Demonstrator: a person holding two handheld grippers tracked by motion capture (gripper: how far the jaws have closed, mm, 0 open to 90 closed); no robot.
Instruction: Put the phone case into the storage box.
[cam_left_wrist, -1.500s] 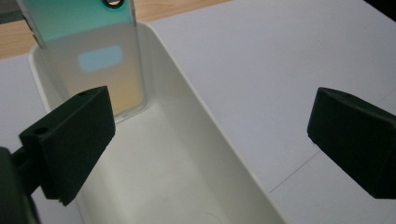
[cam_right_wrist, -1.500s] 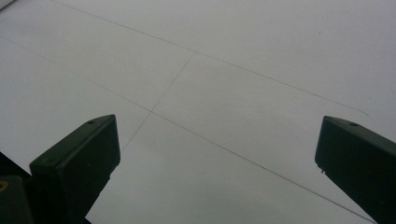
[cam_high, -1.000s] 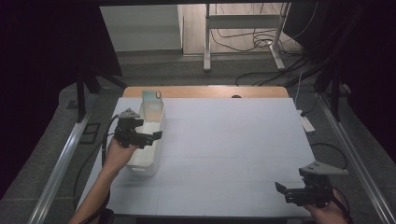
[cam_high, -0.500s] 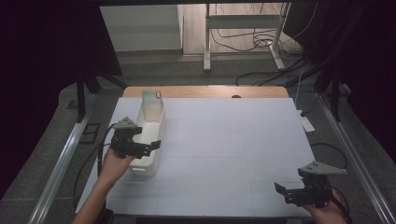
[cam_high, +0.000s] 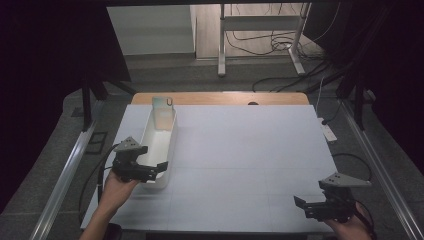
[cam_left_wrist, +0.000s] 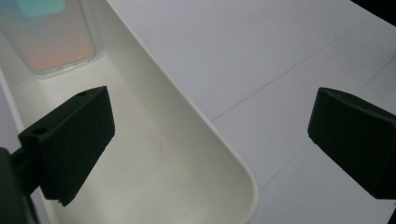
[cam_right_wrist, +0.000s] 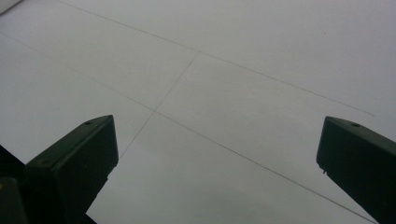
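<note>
Left gripper (cam_high: 159, 168) hangs over the near end of the white bin (cam_high: 170, 145) now, jaws released and wide apart — a second ago it sat farther up the bin, about mid-length, and half a second ago it was already sliding back toward the person. It has come down the bin's long side to the near corner. From the left gripper view (cam_left_wrist: 210, 144), one jaw is inside the bin's hollow and the other is out over the table, so the bin's right wall (cam_left_wrist: 187, 107) runs between the two without either jaw touching it.

Bin's position on the white table (cam_high: 250, 150) — unchanged across the frames, lengthwise along the left side. At its far end the phone case (cam_high: 164, 111) leans upright against the end wall, same as before; in the left gripper view the case (cam_left_wrist: 46, 37) shows pale with a teal-to-peach tint, standing on the bin floor well beyond the jaws.

Right gripper (cam_high: 300, 204) sits at the near right corner of the table, held in the person's hand, and it has barely shifted. Its own view (cam_right_wrist: 215, 154) has the jaws spread wide with nothing between them, bare table beneath.
</note>
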